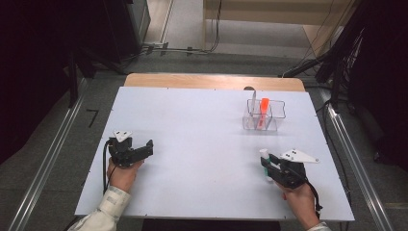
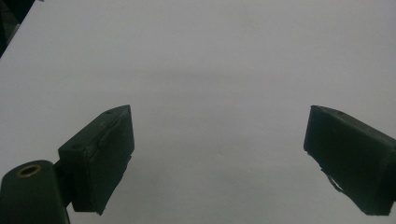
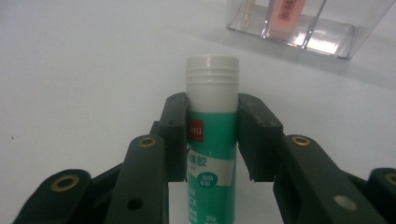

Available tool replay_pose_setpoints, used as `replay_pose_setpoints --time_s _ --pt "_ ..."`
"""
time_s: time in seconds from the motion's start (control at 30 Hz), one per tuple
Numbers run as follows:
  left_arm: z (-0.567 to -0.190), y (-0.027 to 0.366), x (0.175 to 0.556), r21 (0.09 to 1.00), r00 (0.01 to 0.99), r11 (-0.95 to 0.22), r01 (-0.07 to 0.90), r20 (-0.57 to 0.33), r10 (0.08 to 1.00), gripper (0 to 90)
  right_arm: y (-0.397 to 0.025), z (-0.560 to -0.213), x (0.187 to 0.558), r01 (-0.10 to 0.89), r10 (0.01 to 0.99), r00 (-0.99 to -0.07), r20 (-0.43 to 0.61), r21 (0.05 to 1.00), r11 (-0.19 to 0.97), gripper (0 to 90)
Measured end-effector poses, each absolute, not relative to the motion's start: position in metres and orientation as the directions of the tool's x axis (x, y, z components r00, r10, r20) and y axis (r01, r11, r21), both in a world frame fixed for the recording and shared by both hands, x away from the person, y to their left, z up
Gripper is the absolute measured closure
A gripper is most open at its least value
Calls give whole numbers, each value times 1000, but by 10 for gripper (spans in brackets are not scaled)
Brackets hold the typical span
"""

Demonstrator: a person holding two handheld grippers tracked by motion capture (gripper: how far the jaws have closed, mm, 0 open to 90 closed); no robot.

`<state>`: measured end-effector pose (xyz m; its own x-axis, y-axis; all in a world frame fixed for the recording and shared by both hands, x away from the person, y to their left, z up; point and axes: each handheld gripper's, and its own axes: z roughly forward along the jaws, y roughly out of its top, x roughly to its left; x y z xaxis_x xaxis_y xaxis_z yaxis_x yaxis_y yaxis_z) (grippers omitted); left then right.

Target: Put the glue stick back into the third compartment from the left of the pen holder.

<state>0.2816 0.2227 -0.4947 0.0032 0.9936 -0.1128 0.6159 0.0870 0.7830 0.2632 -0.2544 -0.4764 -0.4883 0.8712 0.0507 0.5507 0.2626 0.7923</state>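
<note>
A green glue stick (image 3: 212,126) with a white cap sits clamped between the jaws of my right gripper (image 3: 212,119). In the high view the same right gripper (image 1: 268,162) is near the table's front right, and the glue stick (image 1: 265,156) pokes out with its white cap toward the far side. A clear plastic organizer (image 1: 262,115) with compartments stands farther back on the right, holding an orange item (image 1: 263,108) and a pale slim one. My left gripper (image 1: 146,147) rests at the front left, jaws wide apart over bare table, nothing between them (image 2: 219,140).
The white table top (image 1: 192,139) stretches wide between the two hands. The clear organizer (image 3: 308,23) shows ahead of the right gripper, slightly to the right. Dark stands and cables surround the table beyond its far edge.
</note>
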Motion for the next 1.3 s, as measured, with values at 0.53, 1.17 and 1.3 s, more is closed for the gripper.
replay_pose_setpoints --time_s 0.53,1.17,1.3 --pt "-495 223 282 783 4 87 616 -114 993 89 -263 -471 261 509 886 -457 73 838 194 638" --pt "-495 223 282 782 4 87 617 -113 994 89 -272 -463 265 462 900 -426 85 877 136 637" --pt "-495 223 282 782 4 85 618 -112 994 89 -275 -461 268 456 904 -417 93 882 120 638"
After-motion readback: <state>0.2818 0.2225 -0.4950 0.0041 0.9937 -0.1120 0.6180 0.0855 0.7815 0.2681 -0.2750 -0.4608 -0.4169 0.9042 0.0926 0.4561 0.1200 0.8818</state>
